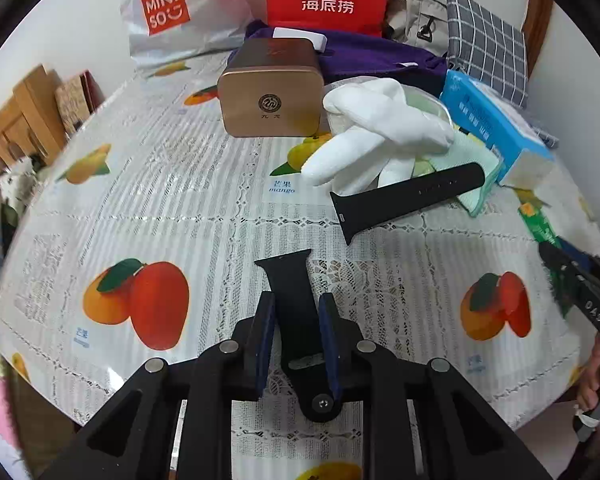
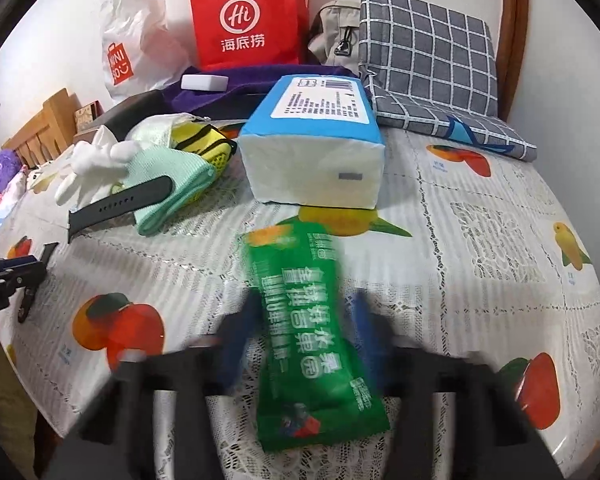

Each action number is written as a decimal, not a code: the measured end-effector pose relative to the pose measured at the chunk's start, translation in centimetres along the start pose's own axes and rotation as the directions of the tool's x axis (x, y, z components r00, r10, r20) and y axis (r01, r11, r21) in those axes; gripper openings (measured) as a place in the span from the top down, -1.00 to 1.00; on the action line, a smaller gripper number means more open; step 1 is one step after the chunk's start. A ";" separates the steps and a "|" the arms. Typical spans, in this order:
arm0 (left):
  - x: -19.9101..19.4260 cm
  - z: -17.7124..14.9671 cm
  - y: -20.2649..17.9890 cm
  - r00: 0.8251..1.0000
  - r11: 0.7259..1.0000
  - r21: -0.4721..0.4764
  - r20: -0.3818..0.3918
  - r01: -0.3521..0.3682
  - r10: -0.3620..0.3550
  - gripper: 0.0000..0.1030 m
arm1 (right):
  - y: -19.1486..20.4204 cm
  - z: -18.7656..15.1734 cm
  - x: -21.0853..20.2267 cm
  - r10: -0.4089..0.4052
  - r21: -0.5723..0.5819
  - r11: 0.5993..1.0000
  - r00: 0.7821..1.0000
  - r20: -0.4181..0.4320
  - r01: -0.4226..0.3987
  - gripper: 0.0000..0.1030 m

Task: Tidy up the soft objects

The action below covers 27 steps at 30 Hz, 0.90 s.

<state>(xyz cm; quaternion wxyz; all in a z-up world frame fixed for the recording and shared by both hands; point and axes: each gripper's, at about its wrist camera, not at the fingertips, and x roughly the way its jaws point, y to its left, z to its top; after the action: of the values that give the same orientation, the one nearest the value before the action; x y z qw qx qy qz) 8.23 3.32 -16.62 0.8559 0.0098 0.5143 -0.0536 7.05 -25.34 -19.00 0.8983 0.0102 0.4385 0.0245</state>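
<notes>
At the far left of the left wrist view, the gold tin [image 1: 271, 92] is seen standing on the mango-patterned surface [image 1: 172, 200], with the white glove [image 1: 374, 128] just beside it and resting against a mint cloth [image 1: 470, 160]. A long watch strap [image 1: 410, 196] is laid across the glove's fingertips and the cloth.

Lower down, the short watch strap [image 1: 292, 304] is clamped between the pads of the left hand-held gripper [image 1: 297, 334], its free end pointing towards the pile. Further right, the tissue pack [image 2: 316, 152] is seen behind the cloth.

In the right wrist view, a green sachet [image 2: 312, 340] lies between the blurred fingers of the right hand-held gripper [image 2: 300, 344]; whether it is gripped cannot be told.

The step in hand is judged to be the gathering of loose items. The short strap would next need to be carried forward and released beside the long strap, and the sachet taken towards the tissue pack.
</notes>
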 end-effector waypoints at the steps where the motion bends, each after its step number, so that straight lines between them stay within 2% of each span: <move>1: -0.1 0.1 0.6 1.000 0.999 -0.029 -0.005 0.022 -0.022 0.60 | 0.0 0.0 0.0 0.001 -0.001 1.000 1.000 -0.004 -0.001 0.45; 5: -0.5 0.1 1.5 0.998 0.997 -0.056 -0.005 0.057 -0.058 0.60 | -0.5 0.4 -0.4 0.033 0.021 0.999 0.999 -0.028 -0.032 0.60; 14: -2.2 1.1 2.6 0.996 0.994 -0.071 0.042 0.081 -0.078 0.61 | 0.1 1.6 -3.2 0.015 0.013 1.000 1.000 0.013 -0.015 0.60; 27: -3.4 4.4 3.1 0.994 0.995 -0.064 0.084 0.080 -0.074 0.61 | 0.5 4.4 -5.8 0.009 0.002 1.000 0.998 0.066 -0.009 0.60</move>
<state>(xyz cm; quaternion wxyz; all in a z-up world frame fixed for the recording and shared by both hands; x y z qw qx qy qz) 10.78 6.35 -11.67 0.8734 -0.0412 0.4803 -0.0696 6.92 -25.15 -11.73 0.9123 0.0140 0.4085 0.0276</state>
